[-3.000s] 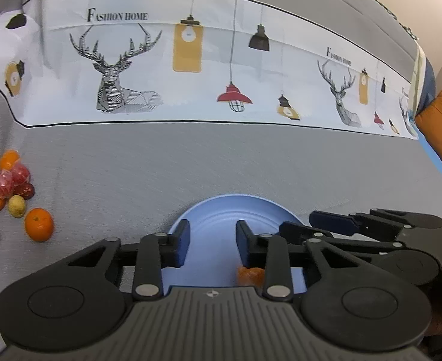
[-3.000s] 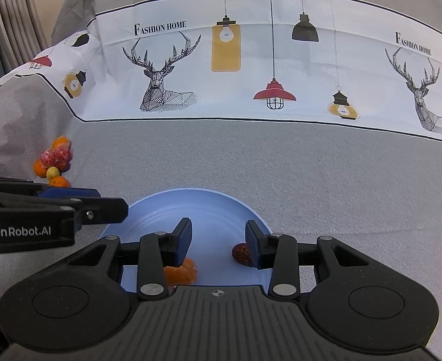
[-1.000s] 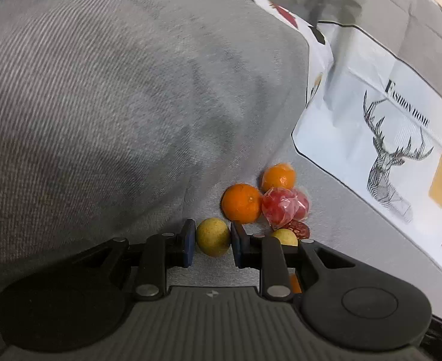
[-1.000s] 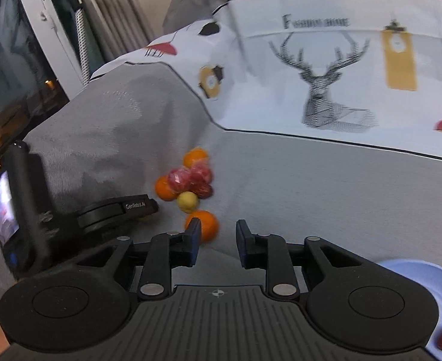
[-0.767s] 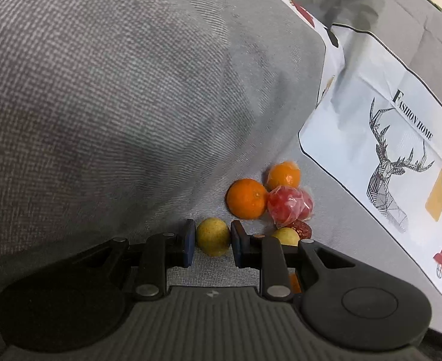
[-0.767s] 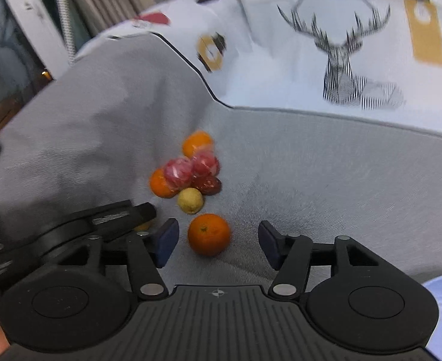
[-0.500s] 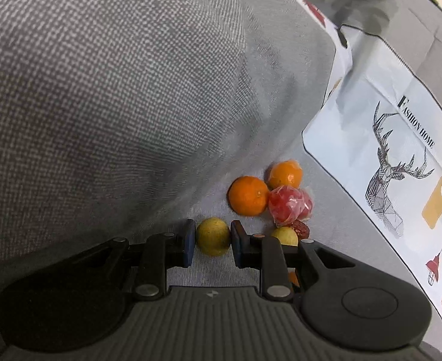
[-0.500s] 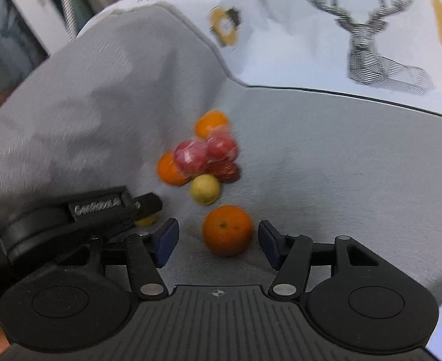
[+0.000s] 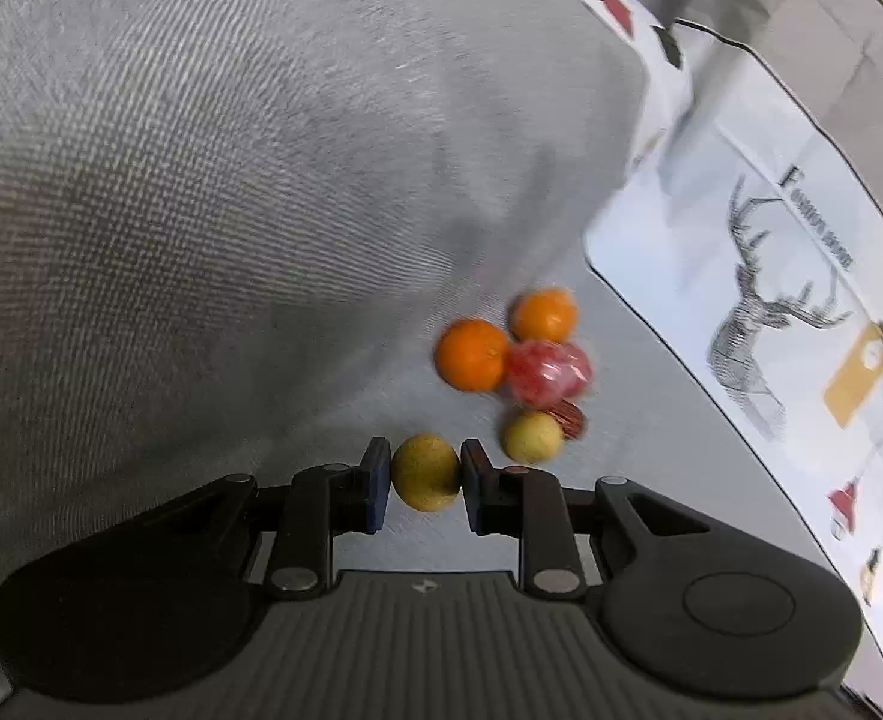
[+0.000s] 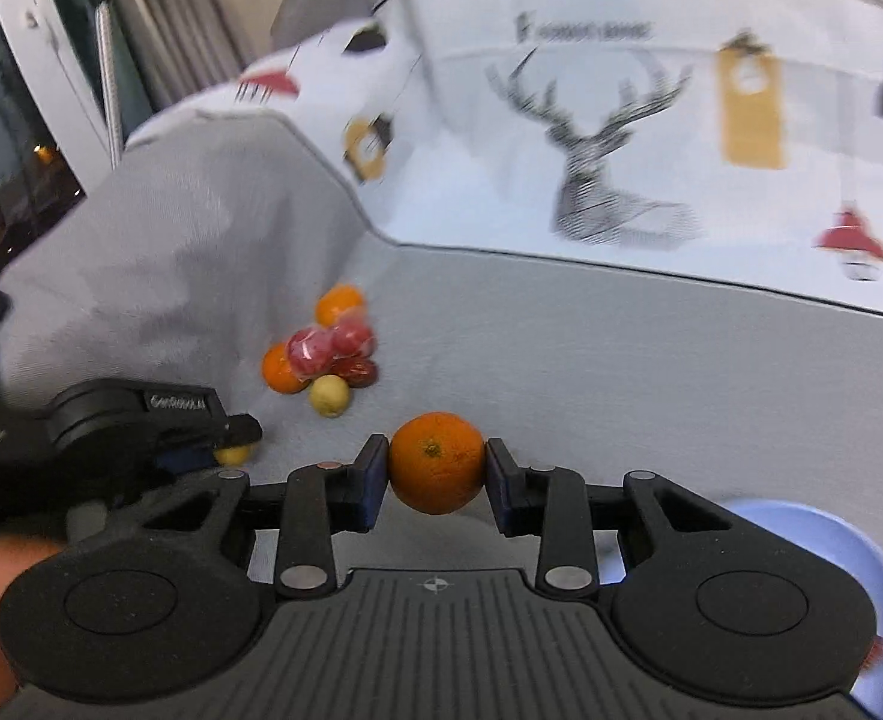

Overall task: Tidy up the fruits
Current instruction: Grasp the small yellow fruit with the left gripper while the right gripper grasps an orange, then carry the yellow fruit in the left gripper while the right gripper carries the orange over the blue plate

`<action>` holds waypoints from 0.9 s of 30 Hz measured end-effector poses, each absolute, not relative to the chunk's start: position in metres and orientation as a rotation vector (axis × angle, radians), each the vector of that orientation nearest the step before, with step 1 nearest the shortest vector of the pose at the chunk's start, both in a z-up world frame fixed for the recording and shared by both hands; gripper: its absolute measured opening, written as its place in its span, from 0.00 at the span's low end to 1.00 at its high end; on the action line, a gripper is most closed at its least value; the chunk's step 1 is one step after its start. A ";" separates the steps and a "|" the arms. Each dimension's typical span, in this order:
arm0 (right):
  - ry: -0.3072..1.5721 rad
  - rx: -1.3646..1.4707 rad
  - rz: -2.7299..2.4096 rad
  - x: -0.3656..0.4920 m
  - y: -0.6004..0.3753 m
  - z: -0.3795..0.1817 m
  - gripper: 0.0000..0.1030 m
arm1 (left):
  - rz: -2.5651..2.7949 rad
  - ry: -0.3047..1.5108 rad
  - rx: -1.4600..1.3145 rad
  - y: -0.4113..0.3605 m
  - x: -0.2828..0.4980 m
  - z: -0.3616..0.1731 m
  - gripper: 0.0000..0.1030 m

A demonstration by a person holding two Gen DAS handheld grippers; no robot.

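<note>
The left gripper (image 9: pixel 426 477) pinches a small, smooth yellow fruit (image 9: pixel 425 471) between its jaws; the right gripper (image 10: pixel 435 476) clamps a round dimpled orange (image 10: pixel 436 462). Both sit over ribbed grey fabric (image 10: pixel 591 372), near the remaining fruit cluster (image 10: pixel 324 351). A blue plate (image 10: pixel 801 531) edges in right.

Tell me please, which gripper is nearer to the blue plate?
Right. The right gripper, shut on an orange, sits just beside the blue plate. The left gripper is farther off on the other side, holding a yellow fruit.
</note>
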State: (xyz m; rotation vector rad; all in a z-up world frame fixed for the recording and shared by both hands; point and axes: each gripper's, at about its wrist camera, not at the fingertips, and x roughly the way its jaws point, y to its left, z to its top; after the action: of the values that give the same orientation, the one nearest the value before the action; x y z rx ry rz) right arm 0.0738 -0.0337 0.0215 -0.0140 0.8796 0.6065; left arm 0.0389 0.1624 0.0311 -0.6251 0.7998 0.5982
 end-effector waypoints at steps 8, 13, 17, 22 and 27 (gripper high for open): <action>0.746 0.035 0.459 0.038 -0.135 0.088 0.35 | 0.409 0.921 -0.580 0.119 0.047 0.047 0.26; 0.748 0.114 0.352 0.030 -0.200 0.073 0.35 | 0.299 0.963 -0.503 0.086 0.045 0.058 0.26; 0.806 0.200 0.288 0.030 -0.231 0.054 0.35 | 0.261 0.990 -0.451 0.062 0.049 0.057 0.26; 0.772 0.155 0.283 0.029 -0.244 0.052 0.35 | 0.221 1.008 -0.408 0.046 0.059 0.050 0.26; 0.761 0.138 0.280 0.032 -0.250 0.053 0.35 | 0.191 1.021 -0.351 0.034 0.065 0.043 0.27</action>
State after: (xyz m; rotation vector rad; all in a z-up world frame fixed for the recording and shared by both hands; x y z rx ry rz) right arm 0.0316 -0.2499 0.0533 0.1380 0.7605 0.2796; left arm 0.0646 0.0343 0.0430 -0.3510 1.0209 0.1912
